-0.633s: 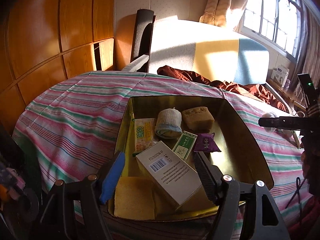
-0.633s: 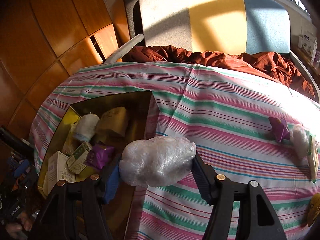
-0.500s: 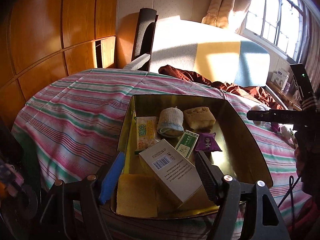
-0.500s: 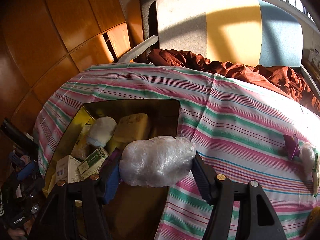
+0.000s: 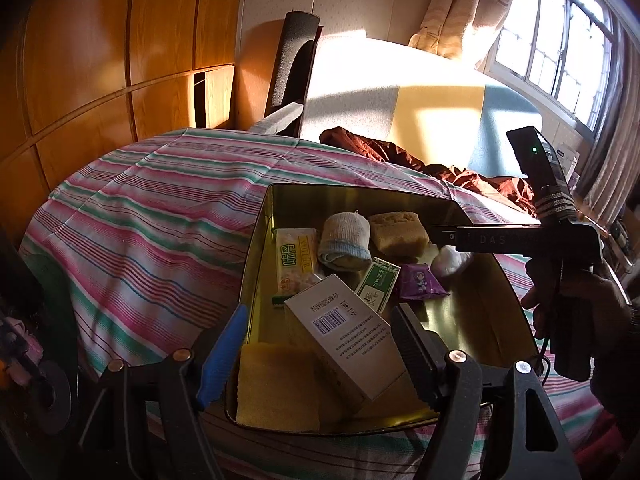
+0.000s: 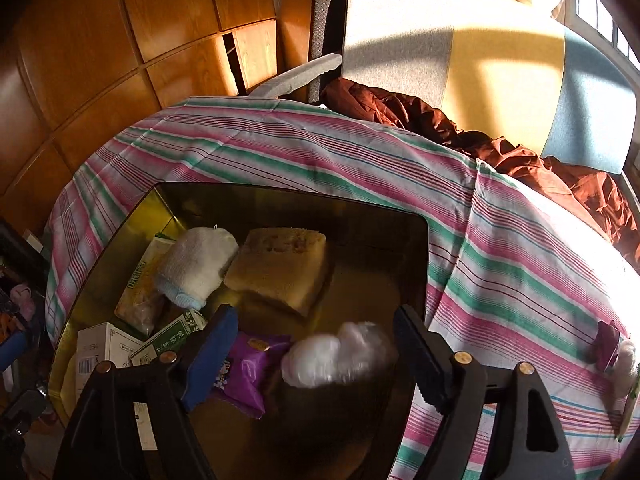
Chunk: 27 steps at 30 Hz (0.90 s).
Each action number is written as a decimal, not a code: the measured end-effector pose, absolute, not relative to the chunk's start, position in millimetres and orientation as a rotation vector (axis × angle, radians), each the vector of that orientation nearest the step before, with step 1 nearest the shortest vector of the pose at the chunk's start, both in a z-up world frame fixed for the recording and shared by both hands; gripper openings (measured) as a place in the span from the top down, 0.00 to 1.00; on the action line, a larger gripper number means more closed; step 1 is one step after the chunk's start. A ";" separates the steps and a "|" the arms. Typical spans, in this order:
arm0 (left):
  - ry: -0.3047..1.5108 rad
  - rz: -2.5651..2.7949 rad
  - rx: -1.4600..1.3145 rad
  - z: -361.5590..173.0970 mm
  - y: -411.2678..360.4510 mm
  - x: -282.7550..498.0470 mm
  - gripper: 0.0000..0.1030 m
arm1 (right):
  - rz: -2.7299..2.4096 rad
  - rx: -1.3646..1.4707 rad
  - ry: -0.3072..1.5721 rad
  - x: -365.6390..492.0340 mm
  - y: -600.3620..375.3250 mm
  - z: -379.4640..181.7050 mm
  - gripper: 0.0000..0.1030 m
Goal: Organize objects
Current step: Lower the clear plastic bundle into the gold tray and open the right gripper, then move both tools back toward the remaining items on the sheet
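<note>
1. The plastic bag [image 6: 338, 354], a crumpled white wad, is loose between the right gripper's [image 6: 316, 354] jaws, which have just been opening and touch neither side of it, above the gold tray [image 6: 416, 264].
2. The purple packet [image 6: 248, 372] lies left of the bag.
3. The left gripper [image 5: 320, 354] hangs open over the white box [image 5: 344, 340], not gripping it.

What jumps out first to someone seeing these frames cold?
The gold tin on the striped tablecloth, already crowded along its left side. Over it, the right claw has just been opening; the white plastic-wrapped bundle sits blurred between its fingers, clear of both pads. Behind, a sunlit chair holding rust-brown cloth.
</note>
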<state>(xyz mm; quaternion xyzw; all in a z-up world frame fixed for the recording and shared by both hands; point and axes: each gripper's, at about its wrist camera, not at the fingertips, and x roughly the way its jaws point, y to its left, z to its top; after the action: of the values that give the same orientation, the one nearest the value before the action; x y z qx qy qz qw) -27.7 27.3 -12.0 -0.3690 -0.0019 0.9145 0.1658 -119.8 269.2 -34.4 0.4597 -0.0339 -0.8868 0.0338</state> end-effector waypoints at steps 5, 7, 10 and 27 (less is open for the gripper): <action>0.002 2.607 -1.049 -11.1 29.2 -26.5 0.28 | -2.763 1.375 -0.125 -103.5 281.9 -21.5 0.12; 0.006 2.603 -1.049 -10.7 30.9 -25.6 0.27 | -2.783 1.346 -0.141 -93.9 289.2 -15.7 0.12; 0.023 2.601 -1.037 -7.6 34.8 -23.2 0.27 | -2.818 1.326 -0.142 -79.1 303.2 -8.3 0.12; 0.146 2.562 -0.951 13.0 70.2 -5.0 0.22 | -3.033 1.459 -0.278 -2.8 439.3 -11.0 0.12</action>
<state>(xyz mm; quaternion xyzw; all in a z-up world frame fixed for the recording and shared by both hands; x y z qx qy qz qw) -5.0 70.2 13.0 -0.3404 0.0521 0.9170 0.2012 -2.8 439.3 -11.0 0.4289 -0.0819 -0.8919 -0.1176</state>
